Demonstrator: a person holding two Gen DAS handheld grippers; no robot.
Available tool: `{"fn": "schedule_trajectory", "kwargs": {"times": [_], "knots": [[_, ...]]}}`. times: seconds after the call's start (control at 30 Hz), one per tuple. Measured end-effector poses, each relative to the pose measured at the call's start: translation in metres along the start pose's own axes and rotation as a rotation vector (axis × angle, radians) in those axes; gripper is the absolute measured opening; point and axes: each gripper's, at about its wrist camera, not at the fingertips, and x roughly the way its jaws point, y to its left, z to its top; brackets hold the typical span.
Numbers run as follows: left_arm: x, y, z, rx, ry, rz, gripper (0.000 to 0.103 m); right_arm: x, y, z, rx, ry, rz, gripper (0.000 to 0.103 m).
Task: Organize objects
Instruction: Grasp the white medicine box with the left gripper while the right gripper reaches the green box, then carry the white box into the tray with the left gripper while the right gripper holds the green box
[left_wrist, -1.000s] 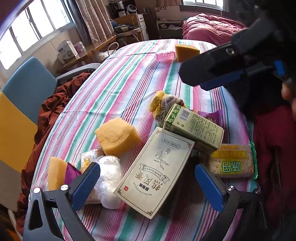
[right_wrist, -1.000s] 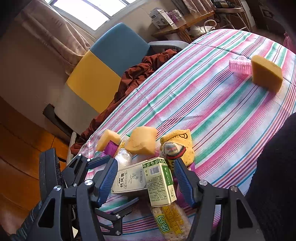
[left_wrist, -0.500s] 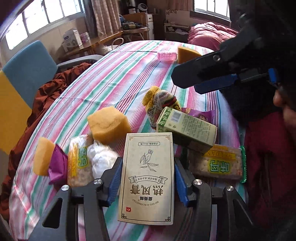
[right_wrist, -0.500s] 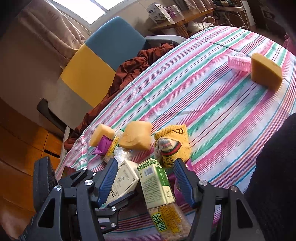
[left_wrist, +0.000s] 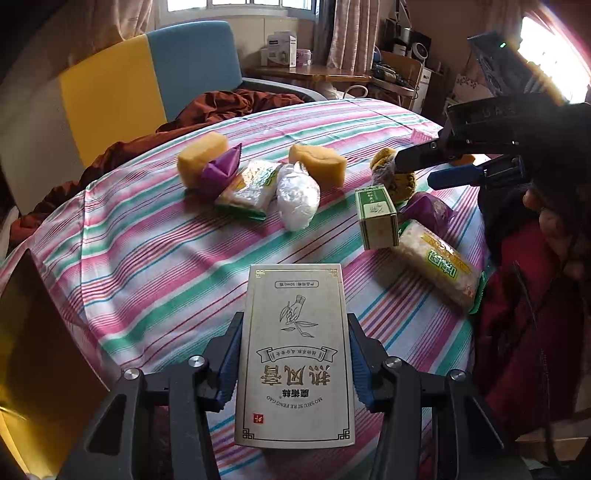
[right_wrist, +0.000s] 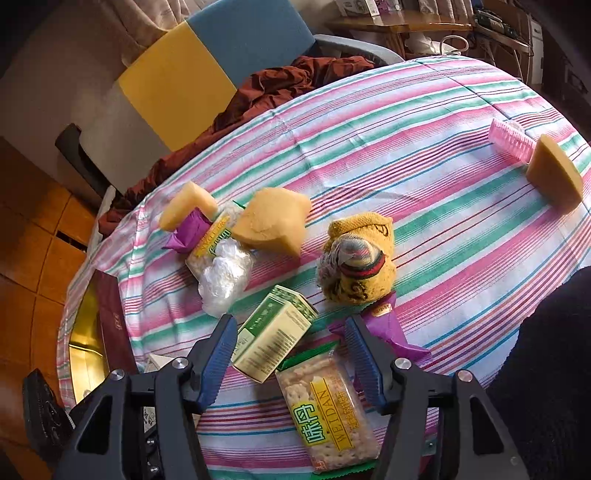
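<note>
A round bench (right_wrist: 424, 122) under a pink, green and white striped cloth fills the room's middle; behind it stands a blue-and-yellow chair (right_wrist: 207, 62) with a rust blanket (right_wrist: 280, 88), and a wooden desk (left_wrist: 314, 72) sits by the curtained window. Near the bench's front edge lie sponges (right_wrist: 273, 221), cracker packs (right_wrist: 328, 410), a green box (right_wrist: 273, 332) and a sock (right_wrist: 358, 258). The left hand-held gripper (left_wrist: 293, 363) pinches a beige box (left_wrist: 295, 354) above that edge. The right hand-held gripper (right_wrist: 291, 362) stands spread over the green box and crackers.
</note>
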Motion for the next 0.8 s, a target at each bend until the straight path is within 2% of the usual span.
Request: {"fn": "schedule_trajectory", "kwargs": {"times": [0.33,0.43,0.47,0.5,0.53,0.8], "knots": [[0.014,-0.003,-0.004,-0.021,-0.004,0.000,0.051,0.048,0.033,0.010,-0.027,0.112,-0.050,0.062],[0.014,-0.003,-0.006,-0.018,-0.015,0.002,0.051,0.074,0.036,0.006,-0.027,0.188,-0.056,0.062],[0.016,-0.003,-0.007,-0.018,-0.010,0.004,0.051,0.079,0.036,0.004,-0.037,0.195,-0.061,0.058],[0.019,-0.002,-0.009,-0.024,0.001,0.003,0.051,0.079,0.038,0.003,-0.063,0.171,-0.084,0.042],[0.023,-0.001,-0.012,-0.034,0.012,-0.002,0.052,0.078,0.041,0.003,-0.093,0.152,-0.110,0.031],[0.018,0.003,-0.019,-0.096,-0.013,-0.002,0.052,0.078,0.058,-0.005,-0.223,0.147,-0.140,0.029]]}}
